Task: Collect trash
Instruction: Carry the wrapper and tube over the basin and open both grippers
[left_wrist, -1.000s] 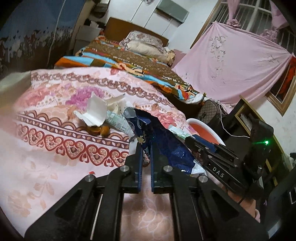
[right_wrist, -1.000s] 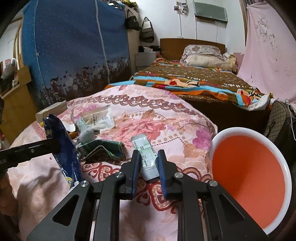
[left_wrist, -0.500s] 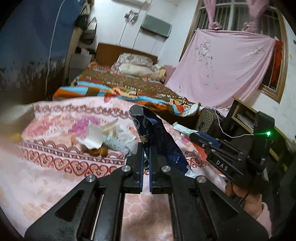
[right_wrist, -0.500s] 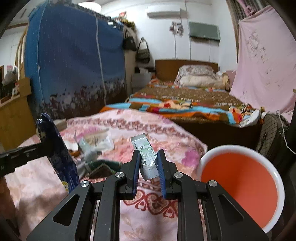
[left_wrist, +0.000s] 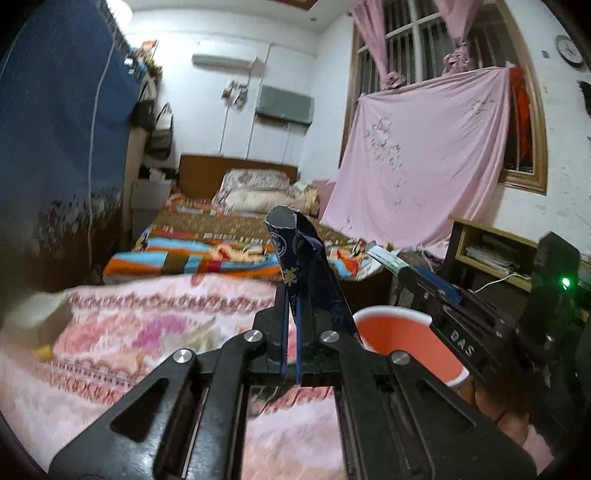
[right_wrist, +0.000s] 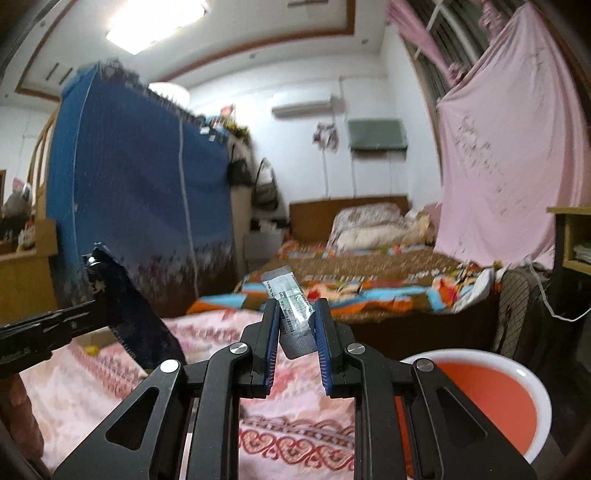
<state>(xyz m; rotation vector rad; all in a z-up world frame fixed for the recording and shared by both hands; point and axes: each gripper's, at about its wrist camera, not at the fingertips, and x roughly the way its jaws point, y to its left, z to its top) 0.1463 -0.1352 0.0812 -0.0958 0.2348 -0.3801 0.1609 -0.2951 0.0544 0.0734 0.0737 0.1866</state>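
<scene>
Bin rim (right_wrist: 480, 356) beside bed edge (right_wrist: 347, 373)

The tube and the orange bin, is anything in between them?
No. In the right wrist view, only pink patterned bedspread shows between the tube and the bin.

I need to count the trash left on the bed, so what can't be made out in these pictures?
- Left wrist view: litter on the pink bedspread is motion-blurred and partly behind the left gripper.
- Right wrist view: the dark blue wrapper and right gripper hide the bedspread's middle.
- The orange bin's bottom: cut off.
</scene>
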